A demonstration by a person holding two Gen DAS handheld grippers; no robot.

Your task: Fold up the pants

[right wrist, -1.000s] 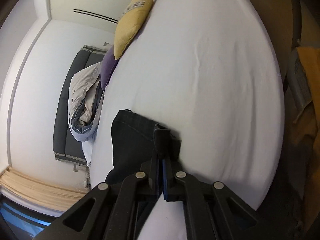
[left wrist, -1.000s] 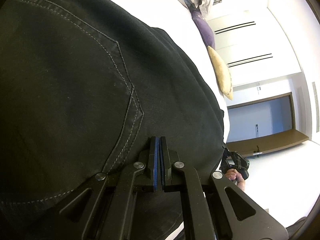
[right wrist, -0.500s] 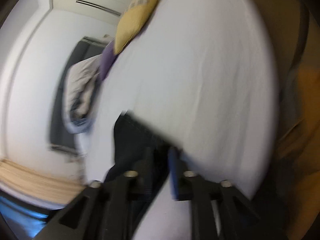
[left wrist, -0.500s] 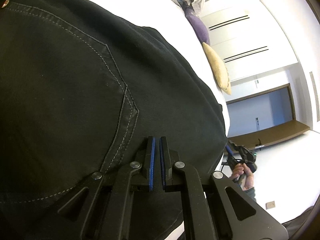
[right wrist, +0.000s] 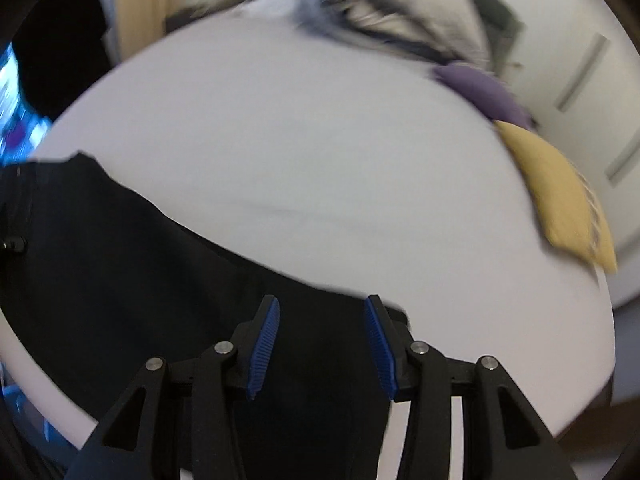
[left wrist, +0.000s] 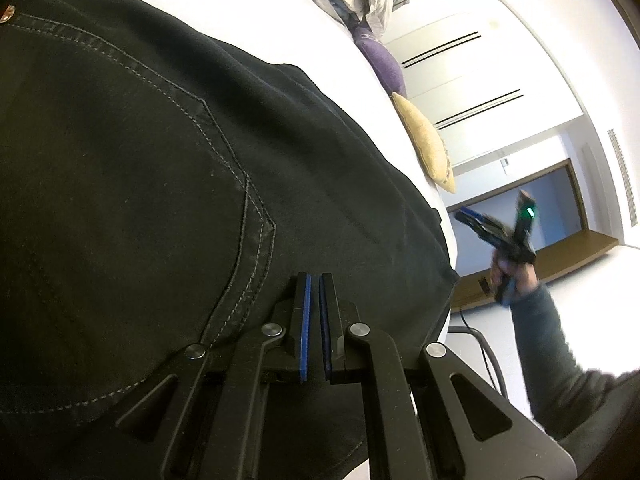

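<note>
The black pants (left wrist: 168, 200) lie spread on the white bed (left wrist: 256, 12), back pocket stitching up, and fill most of the left wrist view. My left gripper (left wrist: 314, 280) sits low over the fabric by the pocket, its blue pads nearly together with a thin gap and no cloth seen between them. The right wrist view is blurred: my right gripper (right wrist: 322, 306) is open and empty above the pants (right wrist: 140, 264), near their far edge. The right gripper also shows in the left wrist view (left wrist: 494, 226), raised off the bed's end.
A yellow cushion (right wrist: 560, 196), a purple cushion (right wrist: 484, 88) and a heaped grey duvet (right wrist: 384, 20) lie along the bed's far side. White wardrobe doors (left wrist: 460, 64) and a doorway (left wrist: 548, 200) stand beyond the bed.
My right gripper has let go of the pants' hem, opened, and swung up and round to face across the bed. My left gripper has stayed put over the pocket.
</note>
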